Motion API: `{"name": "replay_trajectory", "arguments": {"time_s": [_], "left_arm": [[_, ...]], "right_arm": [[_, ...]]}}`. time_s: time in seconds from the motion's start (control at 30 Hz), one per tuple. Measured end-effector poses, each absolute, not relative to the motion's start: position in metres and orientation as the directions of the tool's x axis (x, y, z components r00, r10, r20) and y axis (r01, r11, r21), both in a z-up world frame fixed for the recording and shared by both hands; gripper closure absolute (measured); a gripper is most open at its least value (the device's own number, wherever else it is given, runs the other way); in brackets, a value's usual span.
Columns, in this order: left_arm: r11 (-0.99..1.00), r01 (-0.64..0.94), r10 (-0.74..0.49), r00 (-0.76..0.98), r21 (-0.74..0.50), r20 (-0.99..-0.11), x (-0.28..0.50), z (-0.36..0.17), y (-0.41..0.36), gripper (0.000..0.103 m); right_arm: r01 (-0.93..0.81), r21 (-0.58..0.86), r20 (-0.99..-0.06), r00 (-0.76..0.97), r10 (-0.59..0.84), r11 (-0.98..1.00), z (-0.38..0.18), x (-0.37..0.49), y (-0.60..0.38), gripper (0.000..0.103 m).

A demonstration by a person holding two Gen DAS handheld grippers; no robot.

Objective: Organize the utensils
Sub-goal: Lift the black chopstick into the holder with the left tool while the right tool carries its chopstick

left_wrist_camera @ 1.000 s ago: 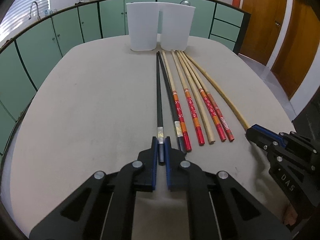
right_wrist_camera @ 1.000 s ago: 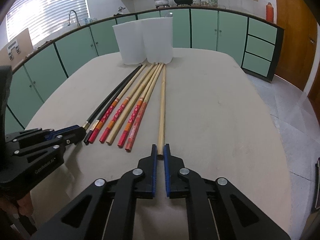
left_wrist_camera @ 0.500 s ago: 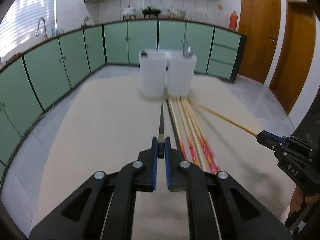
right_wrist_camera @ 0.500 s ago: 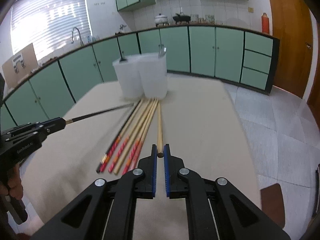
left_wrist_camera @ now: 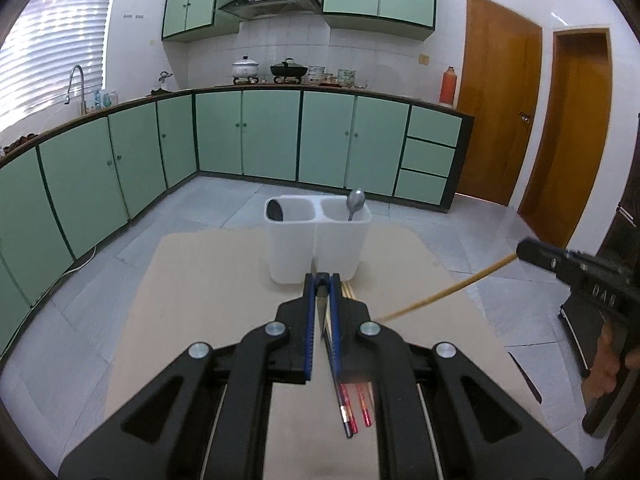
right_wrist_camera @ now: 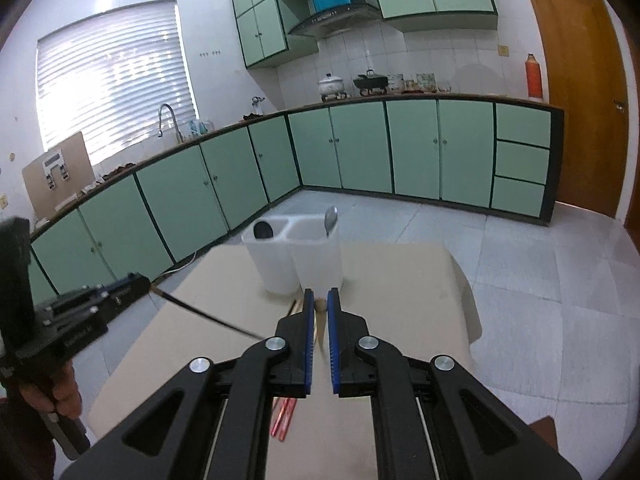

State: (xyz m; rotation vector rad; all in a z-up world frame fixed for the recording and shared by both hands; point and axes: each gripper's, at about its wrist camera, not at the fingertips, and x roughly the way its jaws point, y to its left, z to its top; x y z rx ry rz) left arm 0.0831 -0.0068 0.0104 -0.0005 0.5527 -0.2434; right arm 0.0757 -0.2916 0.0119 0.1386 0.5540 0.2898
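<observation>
Black lacquered chopstick (right_wrist_camera: 208,316) clamped in left gripper (left_wrist_camera: 321,285), plain bamboo chopstick (left_wrist_camera: 444,298) clamped in right gripper (right_wrist_camera: 318,300); both airborne. White twin-compartment plastic holder (left_wrist_camera: 316,236) just ahead, below tips. Tilt tips down, keep each over its own compartment, clear the rim.

White plastic holder (left_wrist_camera: 318,236) matt, translucent; metal spoon (left_wrist_camera: 354,202) shiny; wooden chopstick (left_wrist_camera: 448,292) matt; table (left_wrist_camera: 192,300) matt
</observation>
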Motion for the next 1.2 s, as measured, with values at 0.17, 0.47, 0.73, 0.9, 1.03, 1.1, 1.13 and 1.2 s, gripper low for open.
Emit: {"name": "replay_trajectory", "arguments": {"time_s": [0.17,0.47,0.73,0.9,1.03,1.1,1.13,1.2], "left_arm": [[0.965,0.251,-0.252,0.816,-0.074,-0.521,0.088,0.018,-0.008,0.097],[0.957,0.271,-0.283,0.803,-0.103,-0.524,0.095,0.029,-0.004,0.097],[0.952,0.284,-0.302,0.817,-0.114,-0.492,0.104,0.046,-0.002,0.097],[0.954,0.28,-0.297,0.842,-0.106,-0.45,0.116,0.064,-0.001,0.097],[0.956,0.278,-0.291,0.869,-0.092,-0.401,0.129,0.086,-0.001,0.097],[0.958,0.275,-0.287,0.881,-0.087,-0.377,0.136,0.098,-0.001,0.097],[0.958,0.272,-0.285,0.888,-0.089,-0.361,0.143,0.106,-0.001,0.097],[0.96,0.265,-0.281,0.902,-0.093,-0.329,0.153,0.121,0.0,0.097]], "right_arm": [[-0.273,0.213,-0.501,0.794,0.345,0.938,0.031,0.09,-0.292,0.096],[-0.324,0.211,-0.513,0.766,0.386,0.922,0.04,0.102,-0.289,0.096],[-0.344,0.22,-0.483,0.774,0.409,0.913,0.058,0.116,-0.294,0.096],[-0.357,0.21,-0.447,0.793,0.414,0.91,0.081,0.131,-0.294,0.096],[-0.37,0.189,-0.412,0.811,0.416,0.909,0.104,0.146,-0.289,0.096],[-0.377,0.184,-0.394,0.818,0.419,0.908,0.115,0.156,-0.287,0.096],[-0.381,0.182,-0.384,0.821,0.423,0.906,0.121,0.161,-0.285,0.096],[-0.383,0.18,-0.363,0.83,0.423,0.906,0.134,0.173,-0.282,0.096]]}}
